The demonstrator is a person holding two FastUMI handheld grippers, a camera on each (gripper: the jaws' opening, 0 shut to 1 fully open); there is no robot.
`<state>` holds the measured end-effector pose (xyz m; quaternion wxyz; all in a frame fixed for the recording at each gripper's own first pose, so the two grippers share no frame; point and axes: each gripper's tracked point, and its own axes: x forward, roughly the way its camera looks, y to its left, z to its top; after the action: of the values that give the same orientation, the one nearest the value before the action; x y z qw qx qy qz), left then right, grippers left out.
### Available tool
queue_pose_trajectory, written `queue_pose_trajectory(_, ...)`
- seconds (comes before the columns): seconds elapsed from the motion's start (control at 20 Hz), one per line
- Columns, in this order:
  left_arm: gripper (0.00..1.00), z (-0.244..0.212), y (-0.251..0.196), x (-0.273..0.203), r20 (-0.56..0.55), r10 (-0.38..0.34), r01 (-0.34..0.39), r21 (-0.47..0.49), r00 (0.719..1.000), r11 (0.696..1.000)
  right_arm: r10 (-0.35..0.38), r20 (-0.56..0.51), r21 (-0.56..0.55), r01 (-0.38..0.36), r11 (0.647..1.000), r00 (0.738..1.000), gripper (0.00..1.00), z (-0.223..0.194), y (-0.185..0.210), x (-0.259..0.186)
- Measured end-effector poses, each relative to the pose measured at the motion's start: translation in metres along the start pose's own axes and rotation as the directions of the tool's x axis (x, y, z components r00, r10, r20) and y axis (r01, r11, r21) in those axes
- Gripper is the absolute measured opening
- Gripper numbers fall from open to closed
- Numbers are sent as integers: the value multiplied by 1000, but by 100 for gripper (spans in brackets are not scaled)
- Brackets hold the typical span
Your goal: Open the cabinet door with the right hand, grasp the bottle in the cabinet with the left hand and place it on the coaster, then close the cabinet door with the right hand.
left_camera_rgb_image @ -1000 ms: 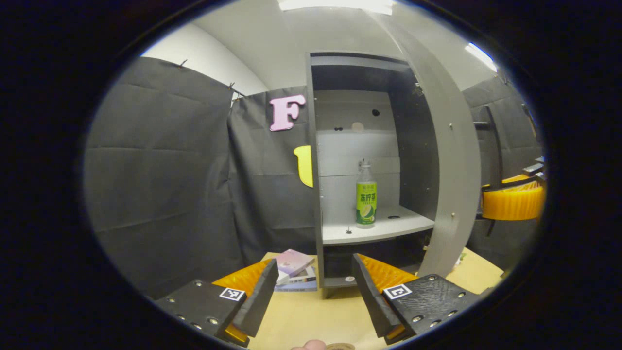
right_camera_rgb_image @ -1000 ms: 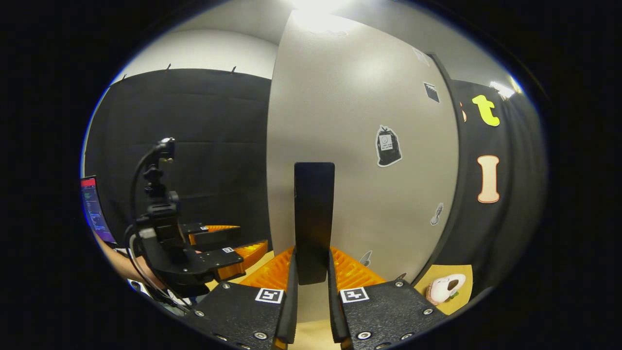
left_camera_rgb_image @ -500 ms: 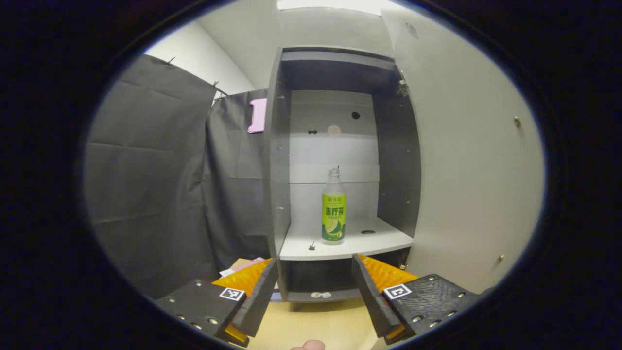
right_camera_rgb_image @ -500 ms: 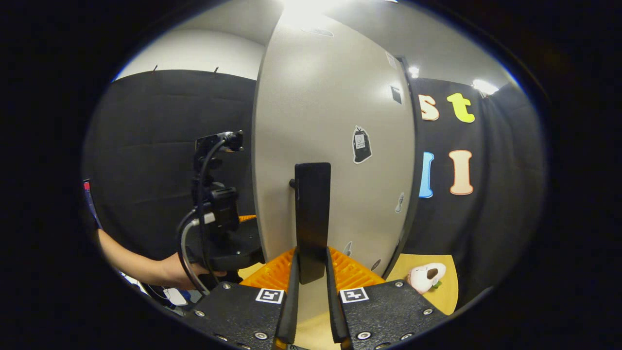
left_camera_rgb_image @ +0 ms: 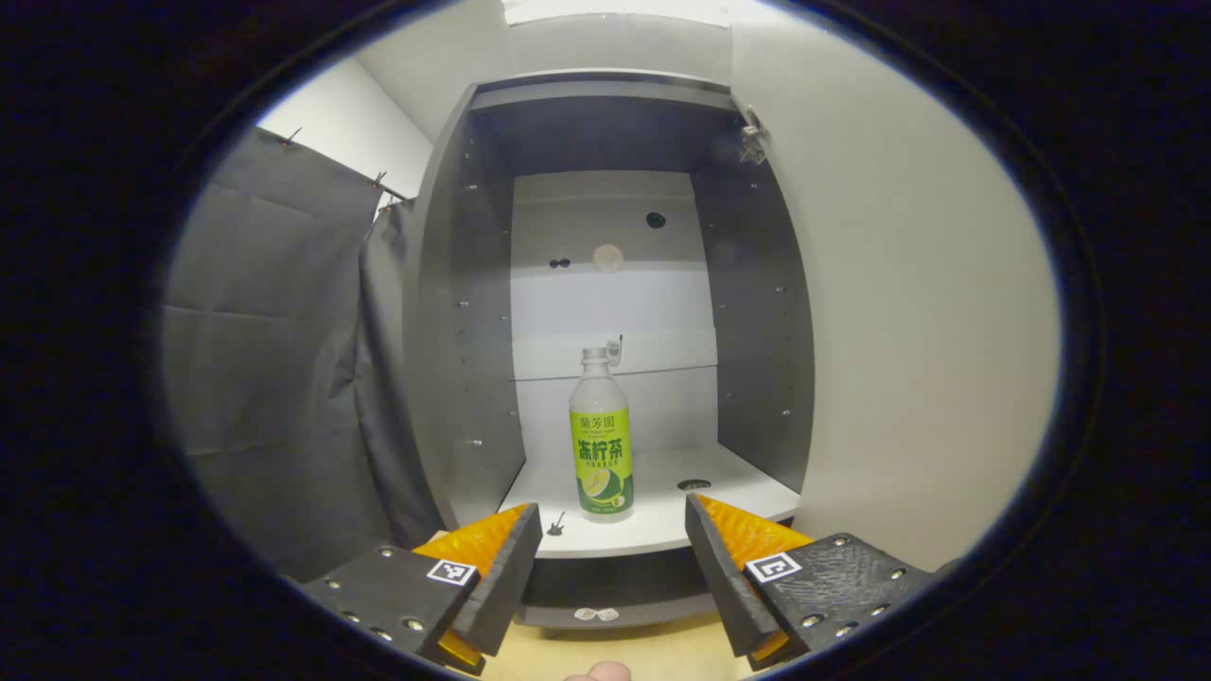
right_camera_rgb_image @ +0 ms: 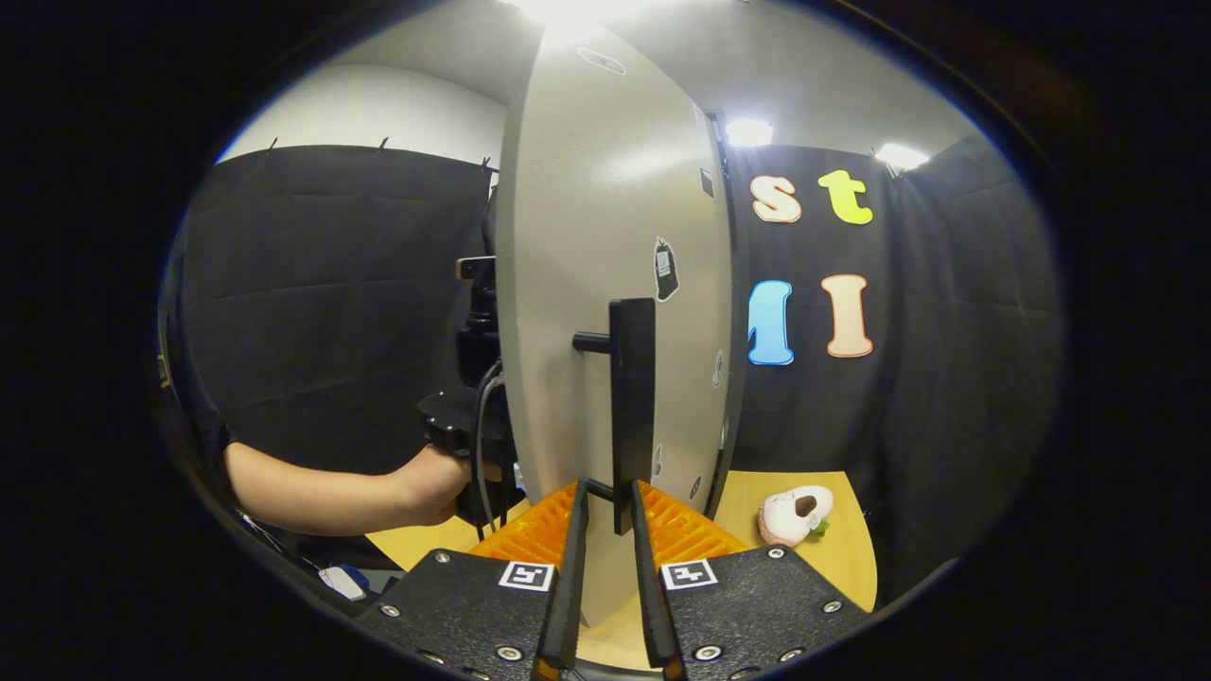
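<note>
Bottle: your bottle (left_camera_rgb_image: 602, 445) stands upright on the white shelf (left_camera_rgb_image: 662, 501) inside the cabinet (left_camera_rgb_image: 454, 312), at about 12 o'clock from your left gripper, just above the gap between its fingers and near the shelf's front edge.
Left gripper: your left gripper (left_camera_rgb_image: 613, 558) is spread wide and holds nothing; it sits in front of the shelf edge, apart from the bottle.
Cabinet door: the cabinet door (right_camera_rgb_image: 605, 284) stands swung open; in the left gripper view its inner face fills the 3 o'clock side.
Right gripper: your right gripper (right_camera_rgb_image: 607, 558) has its fingers drawn close about the lower end of the door handle (right_camera_rgb_image: 632, 407); whether both press on it, you cannot tell from here.
Coaster: you cannot place it from these views.
Step, as judged: door opening looks done; the reach for the bottle is on.
Risk, tipping: the bottle is tall and narrow, so if one finger arrives first it may topple or slide back on the shelf.
Risk, shelf edge: come in too low and your fingers may strike the shelf front.
Risk, door: if your right gripper slackens, the door may swing onto your left hand (right_camera_rgb_image: 430, 482).
Beyond: a small plush toy (right_camera_rgb_image: 795, 515) lies on the wooden table (right_camera_rgb_image: 842, 558) at 4 o'clock of the door.
</note>
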<state>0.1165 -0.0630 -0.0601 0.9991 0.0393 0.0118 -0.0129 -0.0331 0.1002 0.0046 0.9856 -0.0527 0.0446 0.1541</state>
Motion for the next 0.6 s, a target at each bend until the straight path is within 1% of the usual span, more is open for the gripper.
queue_pose_trajectory(0.05,92,-2,-1,8,-2,0,0,6,1000,1000,-18,3,-17,18,1000,1000,27,1,-4,1)
queue_pose_trajectory(0.1,88,-3,-1,14,-2,6,-6,13,1000,1000,-33,5,-20,33,999,999,28,2,-5,1)
queue_pose_trajectory(0.2,87,-5,1,31,-4,18,-18,19,1000,1000,-46,12,7,46,999,999,28,0,-4,2)
queue_pose_trajectory(0.25,87,-7,1,40,0,24,-24,18,1000,1000,-63,16,13,63,998,998,35,-1,-13,-2)
queue_pose_trajectory(0.3,87,-8,2,49,2,30,-30,21,1000,999,-78,19,18,78,997,997,38,-3,-20,-7)
queue_pose_trajectory(0.35,82,-12,6,58,1,36,-36,31,999,999,-95,23,26,94,995,995,40,-7,-28,-15)
queue_pose_trajectory(0.4,87,-13,6,65,-1,40,-39,42,999,998,-110,25,37,109,993,994,42,-10,-33,-17)
queue_pose_trajectory(0.45,87,-14,7,71,3,39,-39,50,999,998,-122,30,47,120,992,992,50,-10,-39,-16)
queue_pose_trajectory(0.5,82,-14,6,76,10,38,-38,57,999,998,-129,33,51,127,991,991,53,-10,-42,-17)
queue_pose_trajectory(0.55,82,-15,6,81,9,37,-37,65,999,997,-136,37,53,134,990,990,63,-10,-45,-16)
queue_pose_trajectory(0.6,87,-17,6,87,8,38,-38,71,999,997,-147,43,53,145,988,988,66,-10,-49,-17)
